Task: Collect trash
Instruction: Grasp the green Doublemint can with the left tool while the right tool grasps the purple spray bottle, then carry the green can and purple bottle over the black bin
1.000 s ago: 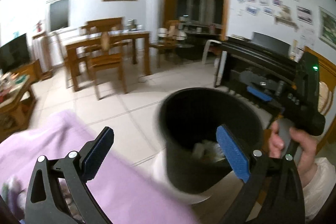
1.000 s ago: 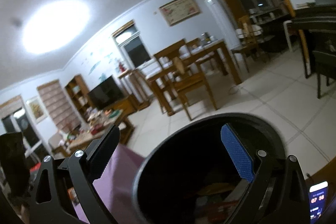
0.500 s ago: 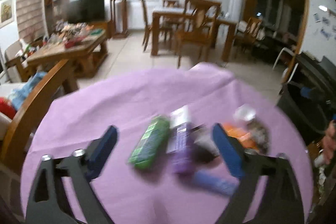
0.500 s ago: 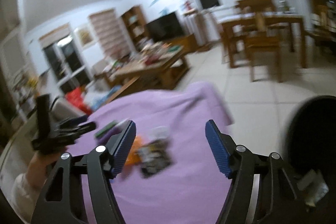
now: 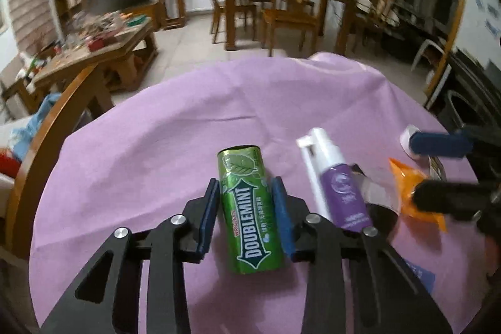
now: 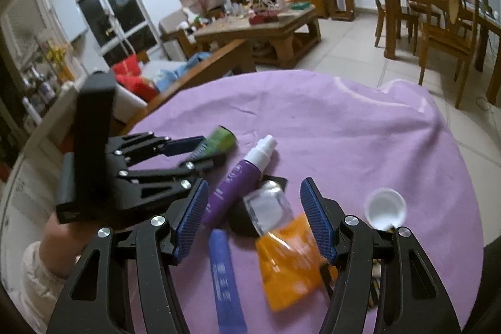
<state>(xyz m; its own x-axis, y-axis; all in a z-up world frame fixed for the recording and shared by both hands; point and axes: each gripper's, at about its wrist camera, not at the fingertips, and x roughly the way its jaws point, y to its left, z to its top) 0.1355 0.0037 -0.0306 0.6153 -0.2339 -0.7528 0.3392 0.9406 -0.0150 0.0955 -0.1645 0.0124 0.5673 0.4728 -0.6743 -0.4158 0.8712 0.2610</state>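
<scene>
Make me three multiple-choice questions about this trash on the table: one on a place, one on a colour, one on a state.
1. What lies between the green gum can and the orange packet?
A. the purple spray bottle
B. a remote
C. a mug

2. What colour is the tablecloth?
A. white
B. lilac
C. green

3. How is the spray bottle placed?
A. standing upright
B. lying on its side
C. hanging off the edge

Answers:
1. A, it lies right of the can and left of the packet.
2. B, the cloth is pale purple throughout.
3. B, its whole length rests on the cloth.
</scene>
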